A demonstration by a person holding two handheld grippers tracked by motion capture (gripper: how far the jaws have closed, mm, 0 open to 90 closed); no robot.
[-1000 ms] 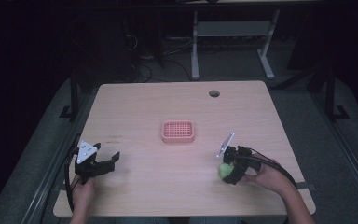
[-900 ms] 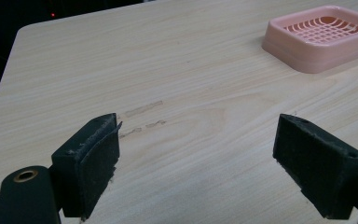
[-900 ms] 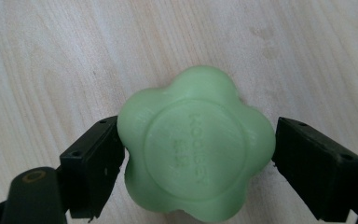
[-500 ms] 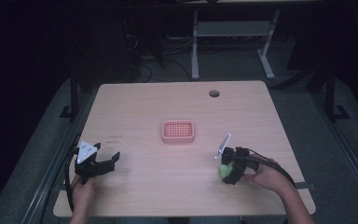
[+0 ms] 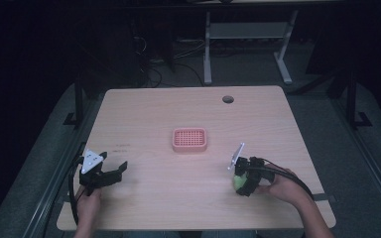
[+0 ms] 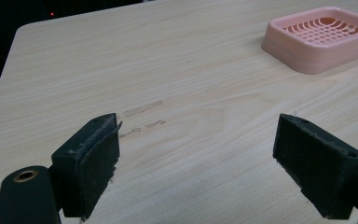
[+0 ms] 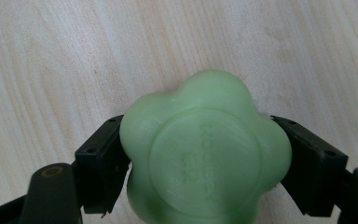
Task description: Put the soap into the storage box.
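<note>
A pale green flower-shaped soap [image 7: 205, 149] sits between the jaws of my right gripper [image 7: 200, 161], which is shut on it just above the wooden table. From above, the green soap [image 5: 238, 182] and right gripper [image 5: 243, 181] are at the table's front right. A pink slotted soap dish [image 5: 190, 139] rests near the table's middle; it also appears at the upper right as the pink dish [image 6: 324, 37]. My left gripper [image 6: 200, 163] is open over bare wood, and the left gripper [image 5: 110, 174] lies at the front left.
The wooden table [image 5: 144, 109] has a round cable hole [image 5: 227, 99] near its back right. A metal stand [image 5: 248, 44] and cables lie on the dark floor beyond the far edge.
The right gripper with the green soap has shifted slightly left and lower toward the table. The left gripper has stayed where it was.
</note>
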